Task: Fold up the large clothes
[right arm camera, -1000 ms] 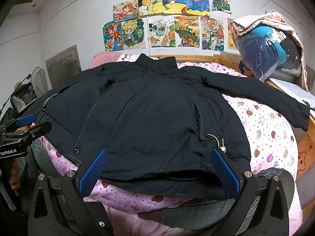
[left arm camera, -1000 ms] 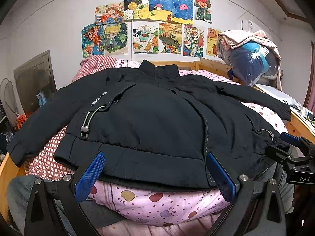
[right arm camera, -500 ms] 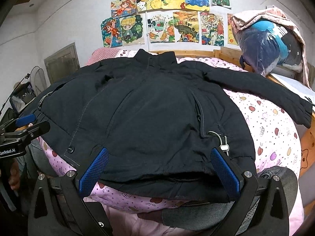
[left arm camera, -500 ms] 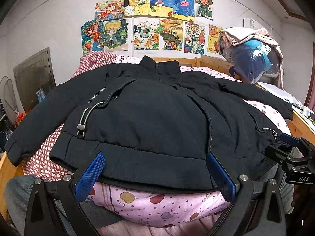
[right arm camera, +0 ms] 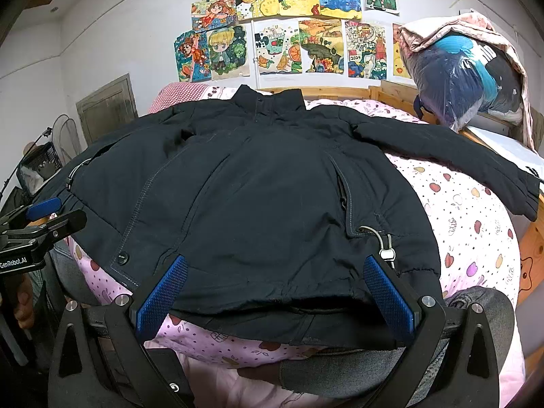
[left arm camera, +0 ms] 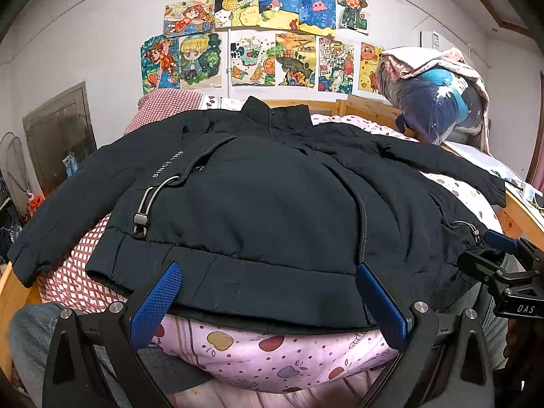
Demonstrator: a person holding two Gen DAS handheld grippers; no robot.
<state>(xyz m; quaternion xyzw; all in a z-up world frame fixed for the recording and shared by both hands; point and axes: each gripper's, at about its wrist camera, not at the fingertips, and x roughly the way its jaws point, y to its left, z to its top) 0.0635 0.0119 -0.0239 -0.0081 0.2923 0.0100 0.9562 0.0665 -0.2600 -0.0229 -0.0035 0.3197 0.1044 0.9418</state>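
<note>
Both wrist cameras sit low at the bed's foot, close to the jacket (left arm camera: 272, 210) hem, facing 12 o'clock toward the drawings (right arm camera: 289, 23). They share jacket, headboard wall and bagged bundle (left arm camera: 438, 102) at 2 o'clock.

Home bedroom, likely a child's. Wooden bed frame (right arm camera: 340, 92) at 12 o'clock, covered by a pink fruit-print quilt (right arm camera: 476, 224), with a red-and-white checked pillow (left arm camera: 163, 103) at 11 o'clock. White wall (left arm camera: 102, 44) behind carries taped-up hand-coloured cartoon drawings (right arm camera: 289, 23) at 12 o'clock. Bagged clothes bundle in clear plastic (right arm camera: 465, 78) under a pinkish blanket at 2 o'clock. Framed dark panel (left arm camera: 59, 136), door or window, cannot tell, at 9 o'clock. Black mesh basket (right arm camera: 37, 166) at 9 o'clock in the right wrist view.
</note>
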